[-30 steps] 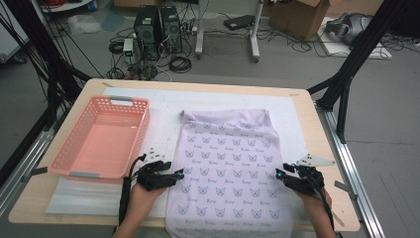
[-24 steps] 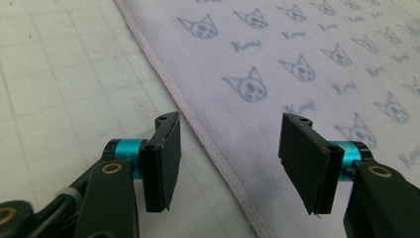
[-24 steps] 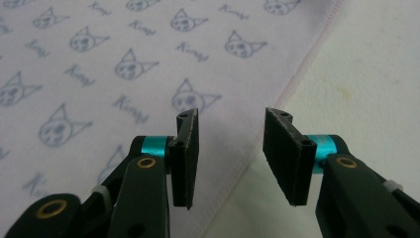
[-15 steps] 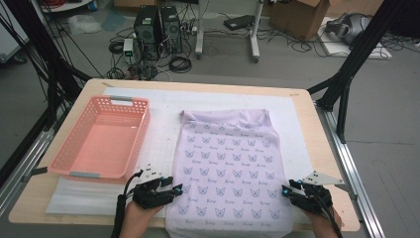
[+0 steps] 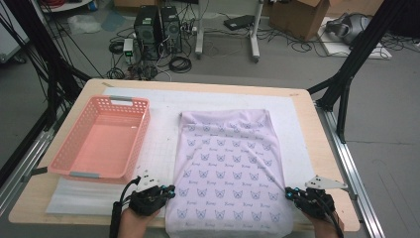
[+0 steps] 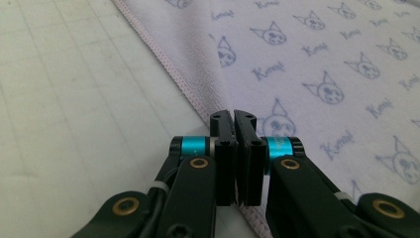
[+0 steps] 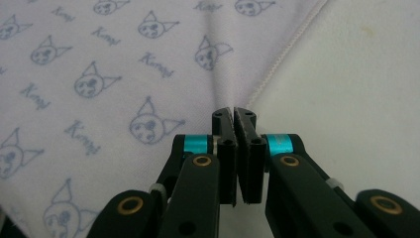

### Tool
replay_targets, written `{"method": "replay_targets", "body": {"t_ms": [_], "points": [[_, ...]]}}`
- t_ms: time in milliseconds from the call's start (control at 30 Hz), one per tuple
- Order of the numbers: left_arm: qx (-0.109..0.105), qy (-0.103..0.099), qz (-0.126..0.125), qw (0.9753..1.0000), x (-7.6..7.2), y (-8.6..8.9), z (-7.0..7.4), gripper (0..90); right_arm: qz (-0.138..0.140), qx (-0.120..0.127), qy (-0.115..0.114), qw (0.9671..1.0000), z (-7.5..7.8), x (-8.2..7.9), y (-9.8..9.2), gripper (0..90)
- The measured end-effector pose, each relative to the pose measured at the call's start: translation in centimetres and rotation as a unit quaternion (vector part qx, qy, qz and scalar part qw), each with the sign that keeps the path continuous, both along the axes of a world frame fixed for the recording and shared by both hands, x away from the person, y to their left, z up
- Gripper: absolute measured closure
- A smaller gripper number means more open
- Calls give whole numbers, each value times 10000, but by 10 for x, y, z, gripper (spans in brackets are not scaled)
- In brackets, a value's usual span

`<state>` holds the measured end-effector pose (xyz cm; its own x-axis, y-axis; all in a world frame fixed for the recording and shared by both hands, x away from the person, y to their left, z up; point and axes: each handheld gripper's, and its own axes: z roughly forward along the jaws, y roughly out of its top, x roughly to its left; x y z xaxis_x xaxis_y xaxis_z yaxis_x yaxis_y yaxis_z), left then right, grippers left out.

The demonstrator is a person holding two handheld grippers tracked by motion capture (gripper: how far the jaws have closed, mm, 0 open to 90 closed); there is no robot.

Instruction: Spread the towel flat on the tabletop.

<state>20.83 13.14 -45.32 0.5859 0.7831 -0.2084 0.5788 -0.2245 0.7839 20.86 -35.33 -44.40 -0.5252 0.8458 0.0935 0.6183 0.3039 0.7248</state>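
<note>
Lavender cloth [image 5: 228, 168] printed with cat faces lies flat at the counter's middle, long axis running from near edge to far edge. Left gripper [image 6: 234, 119] and right gripper [image 7: 234, 116] sit at its two near side hems, jaws pressed together, seemingly pinching each hem. Pink basket [image 5: 79, 173] at the left edge holds nothing.
</note>
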Motion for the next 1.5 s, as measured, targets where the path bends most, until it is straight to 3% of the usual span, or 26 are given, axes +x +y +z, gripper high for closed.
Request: {"method": "replay_targets", "body": {"t_ms": [233,300,367,467,567,700,767,833,867,933,967,1033,1167,1233,1267,1300,1333,1400,1433,1467,1500], "points": [[-43,91,-147,9998,-32,9,1,859,181,28,158,9997,2,-22,-4,880],[-117,81,-132,9998,-34,12,0,766,168,-11,175,9997,4,-28,-2,863],[-137,13,6,9999,-28,11,1,577,62,44,62,10000,7,-29,-1,739],[-156,-94,138,9997,-15,8,1,494,-158,260,-150,9994,11,-25,0,697],[-169,-171,173,9996,-1,7,1,526,-267,158,-248,9992,9,-18,6,694],[-164,-246,-60,9995,9,-1,-2,646,-213,-19,-85,9997,0,-6,16,697],[-42,-297,-208,9993,8,-7,-4,638,-246,-93,-176,9995,-1,-5,18,747],[52,-394,-242,9989,6,-10,-4,632,-238,-127,-111,9996,-1,-6,16,880],[146,-442,-209,9987,5,-11,-4,648,-233,-81,-94,9997,-1,-6,14,884],[384,-654,-185,9970,0,-14,-4,822,-218,-118,-107,9996,-1,-7,14,891],[461,-689,-166,9964,-2,-15,-4,853,-209,-143,-93,9996,0,-8,15,893],[534,-665,-136,9963,-3,-15,-2,863,-162,-152,-62,9997,1,-10,14,900],[391,-511,-4,9979,-6,1,-1,865,-162,-155,-60,9997,3,-16,7,900],[303,-486,-15,9984,-8,5,0,861,-220,-64,-155,9996,5,-17,5,826],[266,-519,-26,9983,-9,5,0,854,-269,67,-189,9994,5,-16,4,672],[282,-550,-43,9981,-10,4,1,852,-348,182,-186,9991,5,-15,6,614],[285,-543,-56,9981,-9,2,1,851,-351,209,-142,9991,4,-13,8,618],[260,-514,-14,9983,-7,1,1,852,-253,-155,-55,9995,-1,-8,16,676],[260,-480,-12,9985,-5,2,0,854,-233,-246,-152,9993,-1,-9,19,795],[268,-455,-10,9986,-5,3,0,857,-116,-160,-69,9998,0,-9,19,863],[259,-442,6,9987,-6,3,0,858,-117,-221,-81,9997,0,-10,20,872]]}}
